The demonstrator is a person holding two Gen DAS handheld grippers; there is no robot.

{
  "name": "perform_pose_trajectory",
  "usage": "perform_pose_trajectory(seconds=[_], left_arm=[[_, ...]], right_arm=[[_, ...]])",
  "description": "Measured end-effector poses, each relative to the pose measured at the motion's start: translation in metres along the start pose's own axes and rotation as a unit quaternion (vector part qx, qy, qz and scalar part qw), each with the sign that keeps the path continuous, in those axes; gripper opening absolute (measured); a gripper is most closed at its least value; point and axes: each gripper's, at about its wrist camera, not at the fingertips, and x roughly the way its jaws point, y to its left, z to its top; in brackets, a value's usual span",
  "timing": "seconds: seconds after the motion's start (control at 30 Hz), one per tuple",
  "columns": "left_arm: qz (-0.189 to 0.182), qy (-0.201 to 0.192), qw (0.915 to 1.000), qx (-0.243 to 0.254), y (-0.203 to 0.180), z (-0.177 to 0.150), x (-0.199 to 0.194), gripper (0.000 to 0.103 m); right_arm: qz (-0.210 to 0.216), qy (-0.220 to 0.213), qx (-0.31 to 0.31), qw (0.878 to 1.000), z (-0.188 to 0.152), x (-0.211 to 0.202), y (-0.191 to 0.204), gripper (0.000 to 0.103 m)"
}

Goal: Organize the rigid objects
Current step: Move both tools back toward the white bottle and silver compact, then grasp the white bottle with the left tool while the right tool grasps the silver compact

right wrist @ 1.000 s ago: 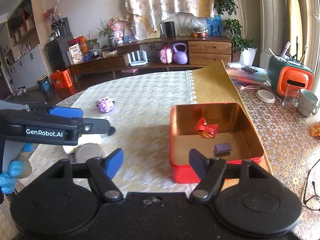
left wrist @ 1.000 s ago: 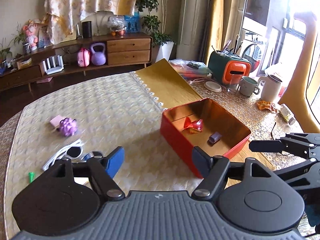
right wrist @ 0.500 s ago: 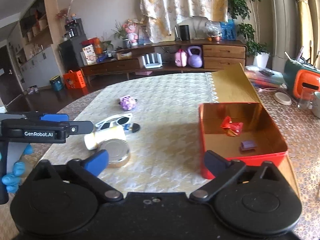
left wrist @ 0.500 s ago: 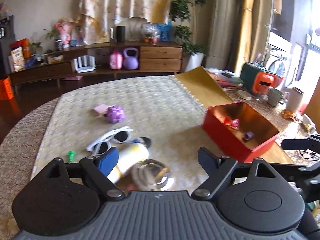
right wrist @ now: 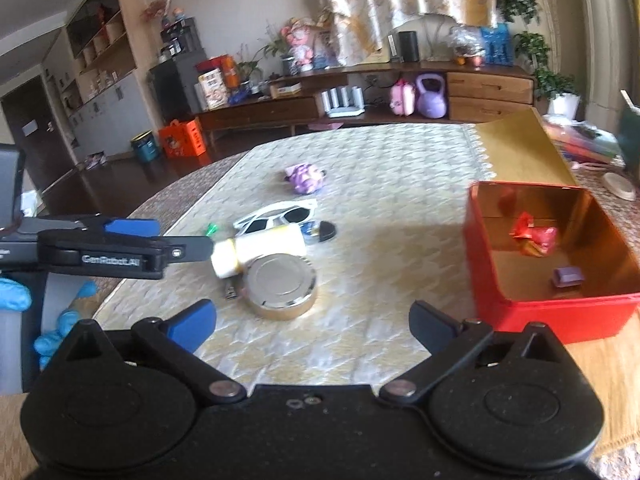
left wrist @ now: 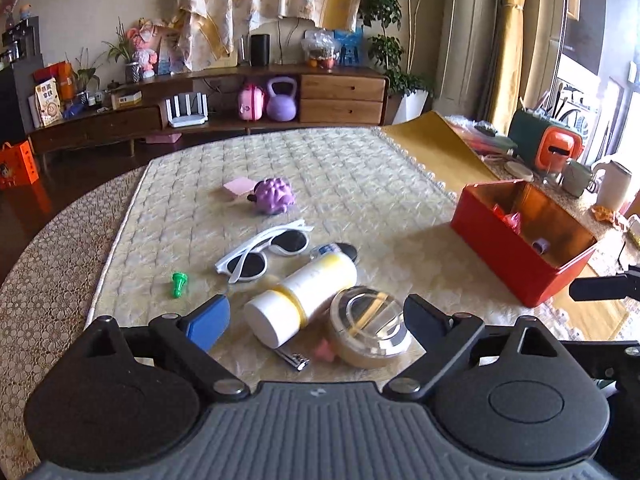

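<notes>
Both tools, left [left wrist: 316, 316] marked "GenRobot.AI" and right [right wrist: 312, 320], gape empty, having just been opening.

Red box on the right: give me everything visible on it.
The red box is an open rectangular tin with no lid on it, red outside, shiny copper-gold inside. It sits upright on the table at the right edge of the cream mat, partly on the gold cloth beyond it. Inside lie a crumpled red wrapper toward the back and a small purple block nearer the front, apart from each other. Nothing outside touches the box; neither gripper is at it.
</notes>
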Motion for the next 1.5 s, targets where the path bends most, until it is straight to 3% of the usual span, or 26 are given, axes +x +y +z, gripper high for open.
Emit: perform_pose_trajectory(seconds=[0.23, 0.4, 0.83, 1.23, 1.5], left_arm=[[-0.009, 0.023, 0.9996, -0.015, 0.022, -0.001, 0.024, 0.094], [-0.029, 0.035, 0.9989, 0.007, 0.027, 0.001, 0.043, 0.094], [-0.04, 0.044, 0.9971, 0.048, 0.036, -0.001, 0.085, 0.094], [-0.054, 0.047, 0.9974, 0.005, 0.05, 0.009, 0.108, 0.095], [-0.066, 0.043, 0.9968, 0.015, 0.047, 0.011, 0.113, 0.094]], right_arm=[[0.014, 0.03, -0.036, 0.999, 0.004, 0.026, 0.012, 0.103], [0.016, 0.047, -0.045, 0.998, 0.009, 0.047, 0.014, 0.103], [0.032, 0.083, -0.086, 0.992, 0.014, 0.091, 0.019, 0.102], [0.035, 0.1, -0.09, 0.99, 0.015, 0.119, 0.02, 0.1], [0.032, 0.095, -0.087, 0.991, 0.017, 0.129, 0.021, 0.094]])
